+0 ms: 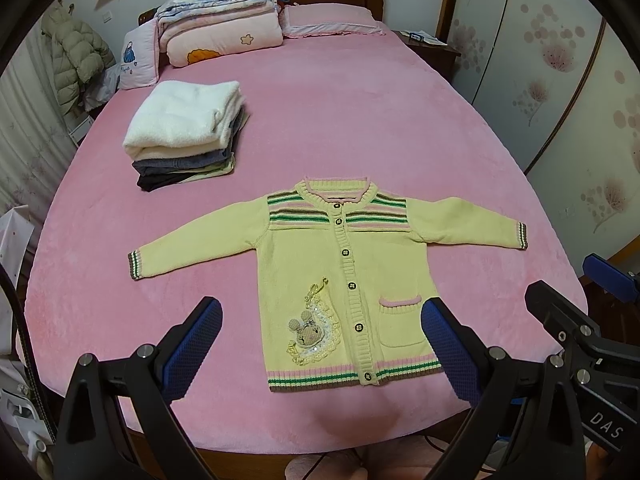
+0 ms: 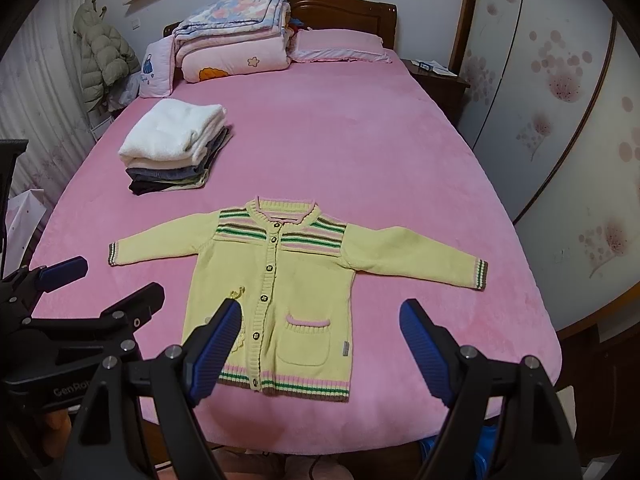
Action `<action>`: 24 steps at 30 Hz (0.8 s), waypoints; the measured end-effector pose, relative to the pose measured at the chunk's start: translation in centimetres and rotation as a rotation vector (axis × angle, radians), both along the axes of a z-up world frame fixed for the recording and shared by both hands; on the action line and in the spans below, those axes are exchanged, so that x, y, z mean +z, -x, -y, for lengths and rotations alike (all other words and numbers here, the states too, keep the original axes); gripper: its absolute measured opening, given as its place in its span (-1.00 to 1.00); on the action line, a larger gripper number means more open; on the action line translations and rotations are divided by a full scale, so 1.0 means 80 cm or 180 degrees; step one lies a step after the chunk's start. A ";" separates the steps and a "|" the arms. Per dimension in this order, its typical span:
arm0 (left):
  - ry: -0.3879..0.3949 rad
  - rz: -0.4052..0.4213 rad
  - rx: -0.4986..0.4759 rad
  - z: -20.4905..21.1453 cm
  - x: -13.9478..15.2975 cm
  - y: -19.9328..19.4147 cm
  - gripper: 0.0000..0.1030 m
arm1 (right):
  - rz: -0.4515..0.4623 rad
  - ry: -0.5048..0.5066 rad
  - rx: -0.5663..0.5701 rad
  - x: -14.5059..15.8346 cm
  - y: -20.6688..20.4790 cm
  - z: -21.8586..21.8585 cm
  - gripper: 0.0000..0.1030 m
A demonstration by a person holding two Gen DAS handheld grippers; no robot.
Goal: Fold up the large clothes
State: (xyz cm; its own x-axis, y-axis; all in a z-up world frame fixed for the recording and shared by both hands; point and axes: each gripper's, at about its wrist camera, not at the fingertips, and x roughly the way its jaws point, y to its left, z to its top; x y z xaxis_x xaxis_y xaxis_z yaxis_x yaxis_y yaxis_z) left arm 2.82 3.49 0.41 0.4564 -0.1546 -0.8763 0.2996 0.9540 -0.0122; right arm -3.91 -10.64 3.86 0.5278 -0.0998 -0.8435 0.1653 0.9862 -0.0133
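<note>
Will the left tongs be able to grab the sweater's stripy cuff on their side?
Probably yes. The left tongs are open, and the cuff lies flat on the bed with nothing between.

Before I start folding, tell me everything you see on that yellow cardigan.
The cardigan is pale yellow knit, lying flat, face up and buttoned on the pink bed, both sleeves spread out, collar away from the camera. Green, brown and pink stripes cross the chest, cuffs and hem. It has dark buttons, a pink-trimmed pocket and a mouse patch. Neither claw touches it.
</note>
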 end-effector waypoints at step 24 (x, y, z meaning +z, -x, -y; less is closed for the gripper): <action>0.0045 -0.0008 -0.0108 -0.012 0.000 -0.004 0.93 | -0.0009 -0.0013 -0.0114 0.002 0.000 -0.005 0.58</action>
State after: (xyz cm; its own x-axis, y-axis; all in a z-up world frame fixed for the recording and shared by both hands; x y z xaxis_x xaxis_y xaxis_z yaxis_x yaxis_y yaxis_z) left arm 3.15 4.43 0.40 0.4485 -0.1823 -0.8750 0.3316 0.9430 -0.0265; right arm -3.93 -10.23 4.04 0.5215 -0.1150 -0.8455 0.2003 0.9797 -0.0097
